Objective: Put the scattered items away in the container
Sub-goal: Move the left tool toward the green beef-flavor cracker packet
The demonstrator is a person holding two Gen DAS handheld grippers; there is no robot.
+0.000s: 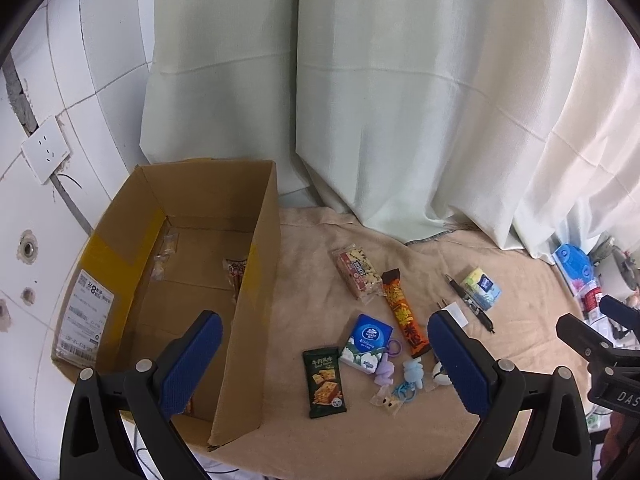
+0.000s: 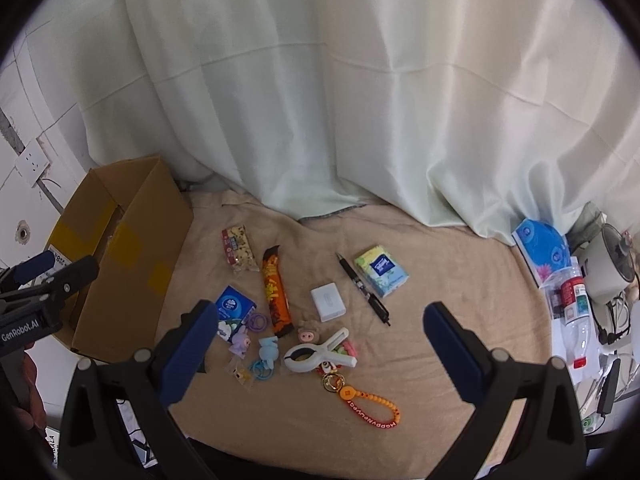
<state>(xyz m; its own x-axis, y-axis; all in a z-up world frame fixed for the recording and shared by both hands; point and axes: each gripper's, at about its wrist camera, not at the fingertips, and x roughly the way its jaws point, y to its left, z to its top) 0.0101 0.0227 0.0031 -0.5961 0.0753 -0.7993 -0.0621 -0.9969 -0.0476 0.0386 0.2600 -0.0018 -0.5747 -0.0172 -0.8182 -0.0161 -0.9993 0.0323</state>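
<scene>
An open cardboard box (image 1: 256,280) (image 2: 132,240) stands at the left on a beige cloth; a few small snack packets lie inside. Scattered on the cloth are an orange snack bar (image 2: 275,292) (image 1: 404,312), a nut bar (image 2: 240,254), a blue tissue pack (image 2: 236,308) (image 1: 368,340), a dark cracker pack (image 1: 325,380), a pen (image 2: 364,290), a green tissue pack (image 2: 382,270), a white box (image 2: 328,302), a white clip (image 2: 316,354), small charms (image 2: 266,350) and an orange keychain (image 2: 370,408). My left gripper (image 1: 324,364) hovers open over the box's right wall. My right gripper (image 2: 320,356) hangs open above the clip.
Pale curtains (image 2: 320,100) hang behind the cloth. Clutter at the right edge includes a blue-and-white pack (image 2: 544,248), a plastic bottle (image 2: 572,312) and a small fan (image 2: 612,264). A tiled wall with a socket (image 1: 46,154) lies left of the box.
</scene>
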